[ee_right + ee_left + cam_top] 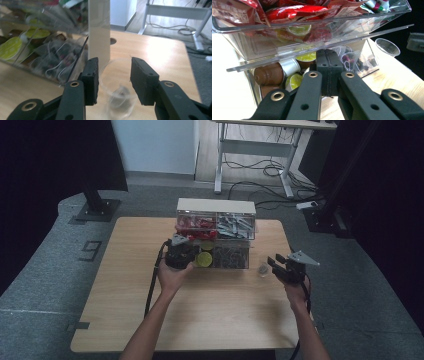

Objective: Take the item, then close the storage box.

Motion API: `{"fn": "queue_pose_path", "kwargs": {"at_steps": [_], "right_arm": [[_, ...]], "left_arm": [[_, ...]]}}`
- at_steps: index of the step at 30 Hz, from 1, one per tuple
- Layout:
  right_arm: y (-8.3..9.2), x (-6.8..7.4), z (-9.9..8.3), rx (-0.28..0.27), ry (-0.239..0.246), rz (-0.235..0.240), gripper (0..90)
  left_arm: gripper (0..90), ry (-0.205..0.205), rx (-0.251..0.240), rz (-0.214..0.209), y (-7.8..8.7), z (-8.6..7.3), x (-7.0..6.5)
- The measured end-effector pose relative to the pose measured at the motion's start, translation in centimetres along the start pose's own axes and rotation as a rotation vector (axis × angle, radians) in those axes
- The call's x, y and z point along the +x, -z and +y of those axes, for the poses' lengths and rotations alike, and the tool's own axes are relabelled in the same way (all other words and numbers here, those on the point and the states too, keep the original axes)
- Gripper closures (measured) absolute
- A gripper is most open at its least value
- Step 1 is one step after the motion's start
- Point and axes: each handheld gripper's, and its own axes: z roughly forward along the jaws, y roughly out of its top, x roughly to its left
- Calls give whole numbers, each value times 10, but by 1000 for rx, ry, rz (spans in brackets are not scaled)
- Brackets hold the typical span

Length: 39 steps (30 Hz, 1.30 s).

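Note:
A clear drawer organizer stands at the far middle of the wooden table. Its upper drawer of red packets is pulled out above my left gripper. That gripper is shut, with its tips at the lower drawer of coffee capsules; I cannot tell whether they pinch its edge. A clear plastic cup with something dark at the bottom stands right of the organizer. My right gripper is open, one jaw on each side of the cup, pads not pressing. From above the cup lies just left of the right gripper.
Tea bags fill the lower right drawer, grey packets the upper right one. A small hole marks the tabletop behind the organizer. Black stand bases and a desk with cables stand on the floor beyond.

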Motion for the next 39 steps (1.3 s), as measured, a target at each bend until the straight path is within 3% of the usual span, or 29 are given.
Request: {"fn": "queue_pose_path", "kwargs": {"at_steps": [5, 19, 39], "right_arm": [[10, 1, -19, 10, -44, 43, 571], [34, 13, -63, 15, -70, 118, 553], [38, 24, -78, 44, -37, 134, 550]], "left_arm": [[900, 0, 1, 1, 0, 0, -1], [898, -2, 11, 3, 0, -1, -2], [898, 12, 15, -8, 2, -13, 0]]}}
